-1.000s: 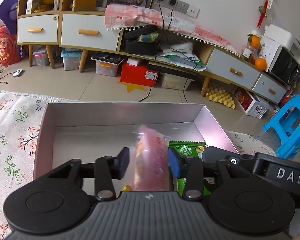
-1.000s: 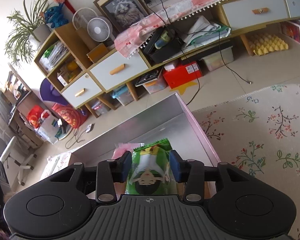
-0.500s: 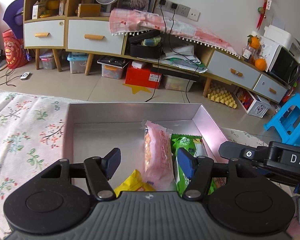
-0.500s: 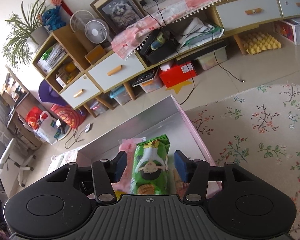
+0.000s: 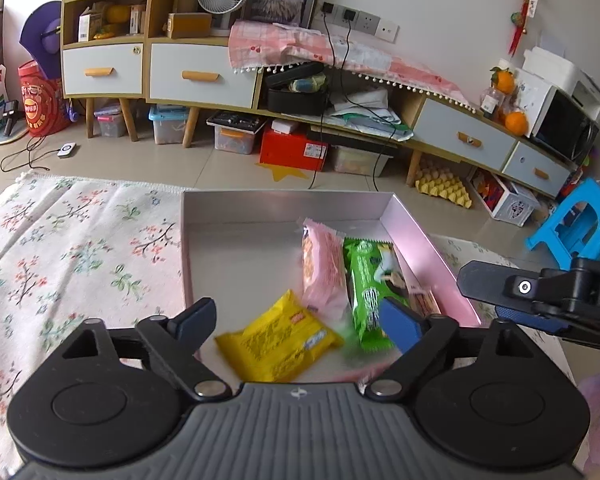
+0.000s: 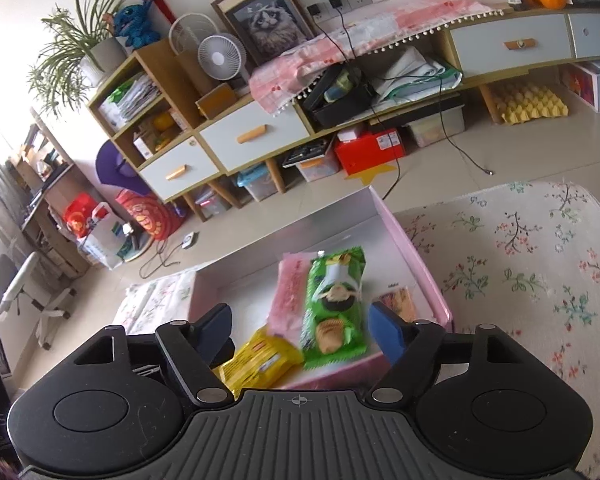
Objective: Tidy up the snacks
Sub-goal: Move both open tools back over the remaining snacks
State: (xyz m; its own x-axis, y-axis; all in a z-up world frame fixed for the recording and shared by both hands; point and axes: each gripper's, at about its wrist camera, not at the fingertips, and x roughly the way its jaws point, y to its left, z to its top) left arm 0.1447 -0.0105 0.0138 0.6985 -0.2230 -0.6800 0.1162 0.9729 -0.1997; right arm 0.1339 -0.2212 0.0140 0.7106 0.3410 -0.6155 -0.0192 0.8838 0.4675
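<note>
A pink-walled box [image 5: 424, 240] [image 6: 404, 232] with a silver inside lies on the flowered cloth. In it lie a pink snack pack [image 5: 324, 268] [image 6: 290, 294], a green snack pack [image 5: 366, 288] [image 6: 334, 304], a yellow snack pack [image 5: 278, 338] [image 6: 258, 360] and a small brown pack [image 5: 424, 300] [image 6: 398, 302] by the right wall. My left gripper [image 5: 300, 322] hangs above the box's near end, jaws opening, nothing pressed between them. My right gripper [image 6: 300, 330] also hangs there, jaws opening, clear of the green pack; it shows at the right of the left wrist view as right gripper [image 5: 540, 296].
The flowered cloth [image 5: 72, 248] [image 6: 532, 264] spreads left and right of the box. Beyond the edge are tiled floor, a long cabinet [image 5: 204, 76] with drawers, storage boxes under it, and a blue stool [image 5: 580, 224] at the right.
Both grippers let go: the left released the pink pack, the right the green pack, which now lie in the box. Both pulled back and up, and their jaws spread wide.
</note>
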